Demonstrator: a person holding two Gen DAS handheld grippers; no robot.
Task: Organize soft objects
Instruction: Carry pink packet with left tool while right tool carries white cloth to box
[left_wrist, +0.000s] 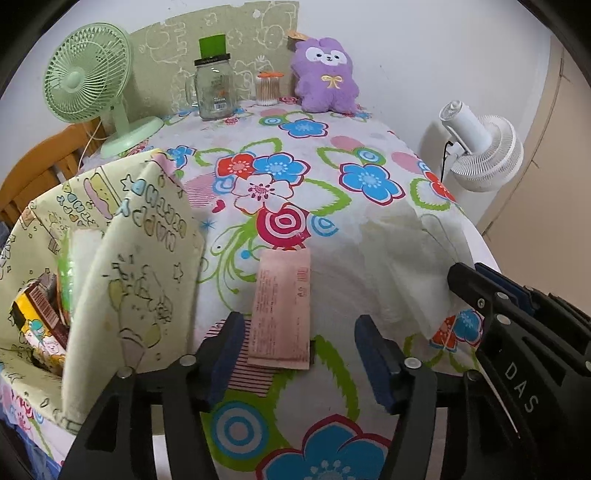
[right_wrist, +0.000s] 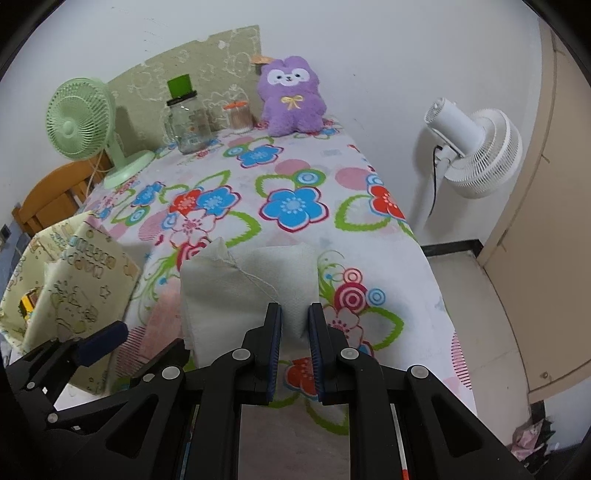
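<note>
Nearest in the left wrist view, the left gripper stands with its blue-padded jaws spread and nothing pinched: the flat pink paper sachet lies on the flowered tablecloth just ahead at twelve o'clock, its near end reaching in between the pads, which do not press it, and its long axis running straight away along the gripper's own line. That makes the left hand much the nearer to the sachet, and a plain closing would, I judge, catch it by its narrow width. At nine o'clock from this gripper sits the pale yellow cartoon-printed fabric storage bag, limp-walled and sagging open, with boxed snacks showing inside; it looks the likely home for soft things. At three o'clock the right gripper has its jaws pressed together on a folded white paper towel, a soft, quilted wad that stands up from the pinch with a loose thread across its face, held just above the cloth to the right of the sachet. Farther off, at the table's back edge, stand a mint-green plastic desk fan at ten o'clock, a clear glass jar with a green lid at eleven and a fluffy purple plush animal at twelve.
</note>
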